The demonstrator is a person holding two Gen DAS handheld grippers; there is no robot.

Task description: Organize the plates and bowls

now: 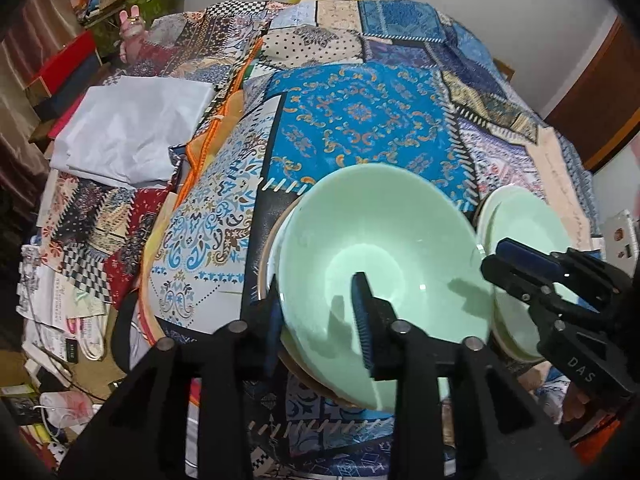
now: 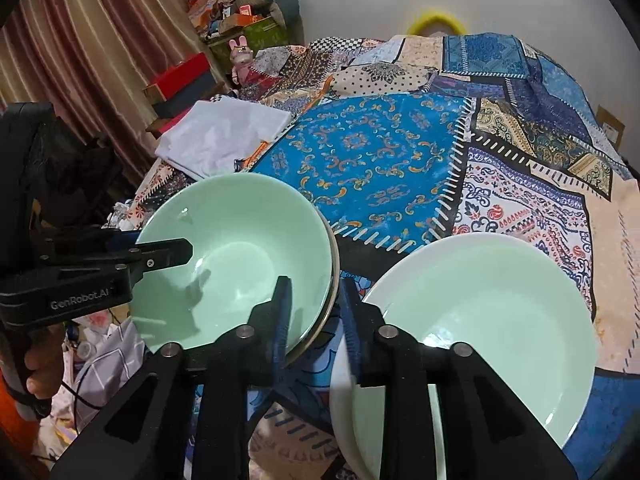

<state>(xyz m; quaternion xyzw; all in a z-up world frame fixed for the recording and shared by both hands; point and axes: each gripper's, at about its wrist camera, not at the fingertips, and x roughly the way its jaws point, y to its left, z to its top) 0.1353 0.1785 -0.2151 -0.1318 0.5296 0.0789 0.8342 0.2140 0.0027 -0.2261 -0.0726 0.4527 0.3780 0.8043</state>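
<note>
I have two stacks on the patchwork-print tablecloth (image 2: pixel 384 152) that covers the table, both near its front edge, just beside each other but apart. On my left sits the pale green glazed ceramic bowl (image 1: pixel 384 248), nested on at least one other dish whose tan rim shows under it. On my right is the pale green shallow ceramic plate (image 2: pixel 480 320), lying on a white plate whose edge shows at its near side.

My left gripper (image 1: pixel 320 316) straddles the near-left wall of the bowl, one finger outside, one inside. The jaws are parted a little; I see a gap beside the inner finger, so I judge they are not pinching the rim. My right gripper (image 2: pixel 316 316) hangs over the strip of cloth between the two stacks. Its jaws stand slightly spread with nothing between them; one finger is close to the bowl's rim, the other to the plate's edge, and I cannot tell whether either touches.

As I read it, the sorting is well along: bowls are gathered in one pile, plates in another, and I see no loose dishes elsewhere on the cloth. What may be left is squaring the stacks and drawing both grippers clear. The folded white cloth (image 2: pixel 224 140) at the far-left side lies well apart.
</note>
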